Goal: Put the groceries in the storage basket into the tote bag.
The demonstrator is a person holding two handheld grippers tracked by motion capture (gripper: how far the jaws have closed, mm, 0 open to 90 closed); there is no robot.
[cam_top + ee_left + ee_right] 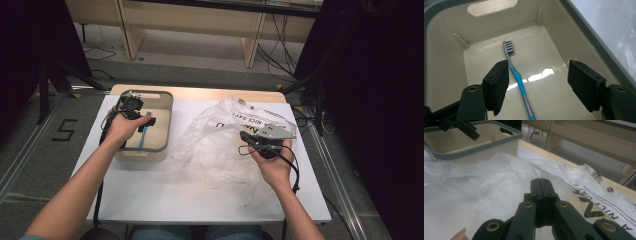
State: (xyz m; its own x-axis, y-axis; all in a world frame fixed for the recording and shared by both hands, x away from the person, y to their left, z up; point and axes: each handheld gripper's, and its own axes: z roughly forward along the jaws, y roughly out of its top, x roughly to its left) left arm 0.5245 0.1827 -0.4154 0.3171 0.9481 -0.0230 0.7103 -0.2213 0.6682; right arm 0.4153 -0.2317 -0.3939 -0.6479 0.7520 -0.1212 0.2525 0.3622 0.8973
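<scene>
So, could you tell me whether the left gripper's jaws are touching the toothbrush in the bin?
Cannot tell. In the left gripper view the left gripper stands open over the toothbrush in the bin; one pad overlaps the handle, but no contact or gap shows plainly.

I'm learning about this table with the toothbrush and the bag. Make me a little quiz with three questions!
1. True or false: the toothbrush lies inside the beige bin.
2. Which gripper has its jaws closed together? A) the left gripper B) the right gripper
3. Fill the gap: the right gripper rests over a crumpled clear plastic ____.

Key:
1. True. It lies flat on the bin's floor, bristle end toward the far wall.
2. B. The left gripper's jaws stand apart above the toothbrush, not pressing it.
3. bag
</scene>
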